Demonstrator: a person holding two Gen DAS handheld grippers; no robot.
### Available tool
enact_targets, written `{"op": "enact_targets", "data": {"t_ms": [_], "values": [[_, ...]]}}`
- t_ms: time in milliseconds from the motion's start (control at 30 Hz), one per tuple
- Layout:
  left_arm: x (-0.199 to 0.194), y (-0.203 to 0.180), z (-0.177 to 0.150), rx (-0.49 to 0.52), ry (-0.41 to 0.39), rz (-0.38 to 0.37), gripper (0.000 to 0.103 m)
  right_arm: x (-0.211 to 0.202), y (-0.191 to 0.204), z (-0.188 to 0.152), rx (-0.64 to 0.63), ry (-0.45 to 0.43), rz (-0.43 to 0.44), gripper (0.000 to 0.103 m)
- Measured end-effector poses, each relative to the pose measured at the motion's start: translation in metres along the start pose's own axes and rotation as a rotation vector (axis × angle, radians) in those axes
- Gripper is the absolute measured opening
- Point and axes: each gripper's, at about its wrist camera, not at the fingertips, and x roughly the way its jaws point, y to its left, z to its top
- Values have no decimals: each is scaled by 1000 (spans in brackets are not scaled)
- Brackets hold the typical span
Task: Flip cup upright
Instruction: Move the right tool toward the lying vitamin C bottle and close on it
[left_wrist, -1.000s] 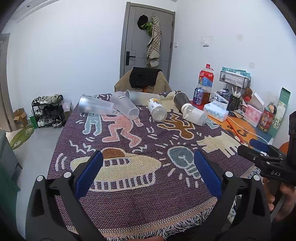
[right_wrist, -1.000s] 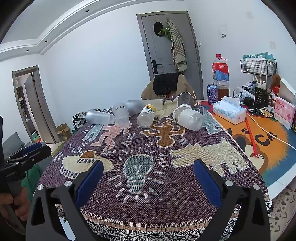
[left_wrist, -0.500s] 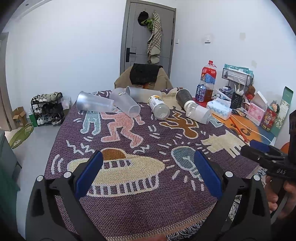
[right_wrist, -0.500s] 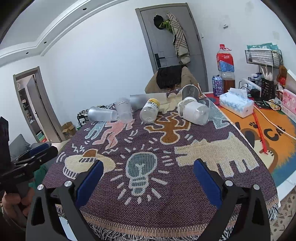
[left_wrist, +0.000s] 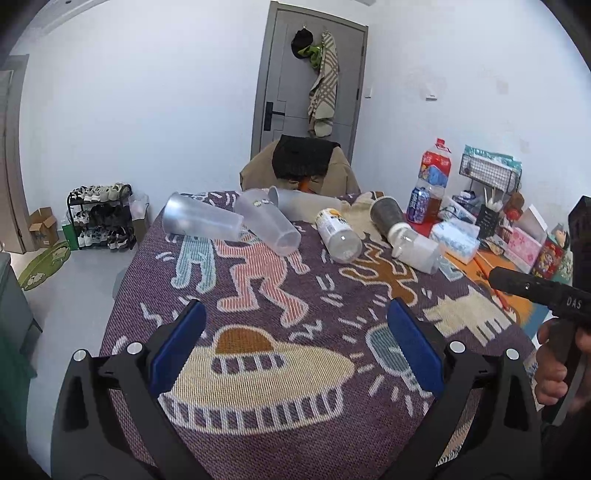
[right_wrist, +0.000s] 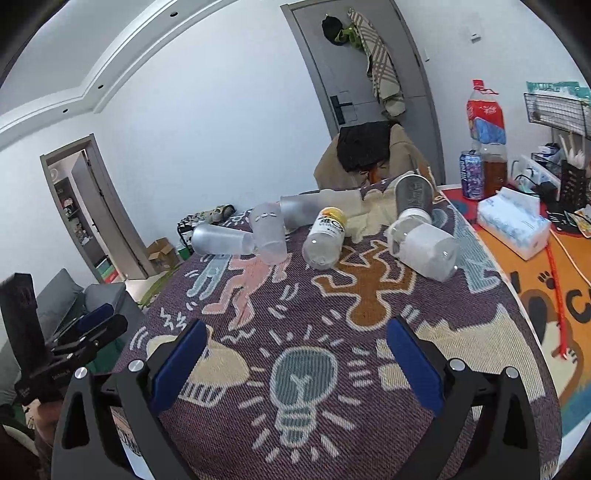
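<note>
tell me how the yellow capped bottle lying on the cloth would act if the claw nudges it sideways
The yellow capped bottle lies on its side and looks round, so it would probably roll, though the woven cloth may slow it. It looks clear and empty, so likely light and easy to knock. The smooth plastic could slip between the pads.

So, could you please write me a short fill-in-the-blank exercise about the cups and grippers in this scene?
1. The left gripper is ____ and holds nothing.
2. The frosted cup at the far left of the row lies on its ____.
3. The small bottle lying among the cups has a ____ cap.
4. The tissue box sits to the ____ of the patterned cloth.

Missing words: open; side; yellow; right
</note>
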Motion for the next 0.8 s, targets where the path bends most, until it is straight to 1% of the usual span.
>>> {"op": "enact_targets", "data": {"t_ms": [200, 367, 500, 533, 633, 800], "values": [[13, 10, 14, -20, -10, 25, 98, 31, -1, 28, 12, 31, 19, 95], [27, 16, 28, -34, -13, 45, 98, 64, -3, 54, 22, 71, 29, 95], [38, 23, 36, -55, -12, 85, 98, 87, -3, 72, 19, 88, 21, 95], [43, 25, 39, -60, -6, 101, 98, 95, -4, 77, 26, 95, 19, 95], [53, 32, 44, -77, 12, 115, 98, 117, -9, 88, 51, 113, 8, 95], [71, 48, 50, -125, 37, 140, 98, 152, -19, 98, 93, 146, -2, 95]]}}
